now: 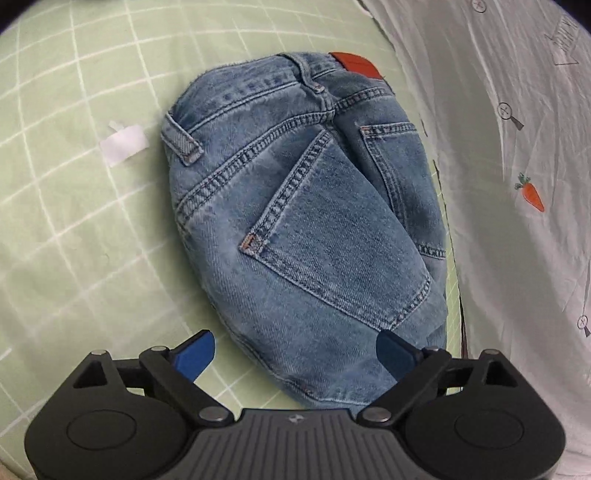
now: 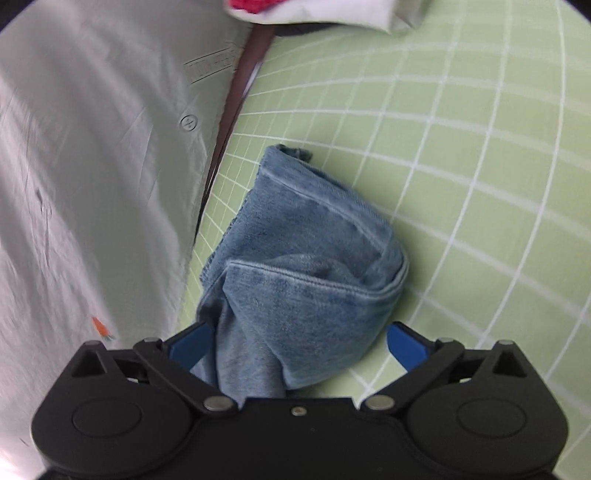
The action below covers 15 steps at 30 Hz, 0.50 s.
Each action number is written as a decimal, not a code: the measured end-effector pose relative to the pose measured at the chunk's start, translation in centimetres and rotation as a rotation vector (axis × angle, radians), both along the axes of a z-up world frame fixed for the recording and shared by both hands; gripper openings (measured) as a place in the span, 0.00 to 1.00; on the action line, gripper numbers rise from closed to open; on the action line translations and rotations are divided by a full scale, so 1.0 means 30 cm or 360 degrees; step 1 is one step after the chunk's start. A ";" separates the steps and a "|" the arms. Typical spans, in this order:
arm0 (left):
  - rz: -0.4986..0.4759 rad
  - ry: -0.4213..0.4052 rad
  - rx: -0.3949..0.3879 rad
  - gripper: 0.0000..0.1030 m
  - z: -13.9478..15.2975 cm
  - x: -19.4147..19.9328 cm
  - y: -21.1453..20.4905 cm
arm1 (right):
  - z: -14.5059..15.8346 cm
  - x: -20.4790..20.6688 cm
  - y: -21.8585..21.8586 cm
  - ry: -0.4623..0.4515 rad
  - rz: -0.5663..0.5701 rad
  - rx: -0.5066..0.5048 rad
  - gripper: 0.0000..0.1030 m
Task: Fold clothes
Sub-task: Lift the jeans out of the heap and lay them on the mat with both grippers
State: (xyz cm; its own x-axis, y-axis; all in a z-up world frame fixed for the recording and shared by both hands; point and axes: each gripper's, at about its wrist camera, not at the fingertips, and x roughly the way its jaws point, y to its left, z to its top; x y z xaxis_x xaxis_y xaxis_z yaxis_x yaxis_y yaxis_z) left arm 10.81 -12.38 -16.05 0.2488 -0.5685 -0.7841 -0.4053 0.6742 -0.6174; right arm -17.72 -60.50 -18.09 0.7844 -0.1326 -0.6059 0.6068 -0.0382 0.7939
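Observation:
A pair of blue jeans (image 1: 306, 221) lies folded on the green grid mat (image 1: 74, 184), back pockets and a red waistband patch (image 1: 356, 64) facing up. My left gripper (image 1: 295, 350) is open, its blue fingers (image 1: 195, 354) spread on either side of the near edge of the jeans. In the right wrist view the leg end of the jeans (image 2: 306, 266) is bunched and folded over on the mat (image 2: 480, 184). My right gripper (image 2: 297, 343) is open, with the denim lying between its spread blue fingers (image 2: 406, 343).
A pale sheet with carrot and magnifier prints (image 1: 517, 166) (image 2: 92, 184) lies beside the mat. A white tape strip (image 1: 123, 144) sits left of the jeans. A white and red cloth (image 2: 314, 11) lies at the mat's far end.

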 end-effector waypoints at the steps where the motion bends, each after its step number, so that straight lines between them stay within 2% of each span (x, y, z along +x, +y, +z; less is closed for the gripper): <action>1: 0.0006 0.0010 0.0010 0.91 -0.008 0.011 -0.005 | -0.017 -0.008 0.000 -0.0037 -0.0071 0.0065 1.00; 4: 0.0016 0.0005 0.0020 0.91 -0.028 0.028 -0.011 | -0.055 -0.037 -0.001 -0.0122 -0.0243 0.0191 1.00; 8: 0.0074 0.0051 -0.0045 0.91 -0.070 0.039 0.001 | -0.095 -0.073 -0.008 -0.0214 -0.0377 0.0306 1.00; 10: 0.0124 0.0061 -0.0087 0.89 -0.082 0.044 0.013 | -0.098 -0.083 -0.014 -0.0265 -0.0431 0.0342 0.95; 13: 0.0155 0.0055 -0.0104 0.86 -0.083 0.054 0.023 | -0.080 -0.082 -0.033 -0.0232 -0.0439 0.0381 0.89; 15: 0.0163 0.0054 -0.0096 0.83 -0.085 0.055 0.020 | -0.079 -0.083 -0.040 -0.0200 -0.0467 0.0439 0.81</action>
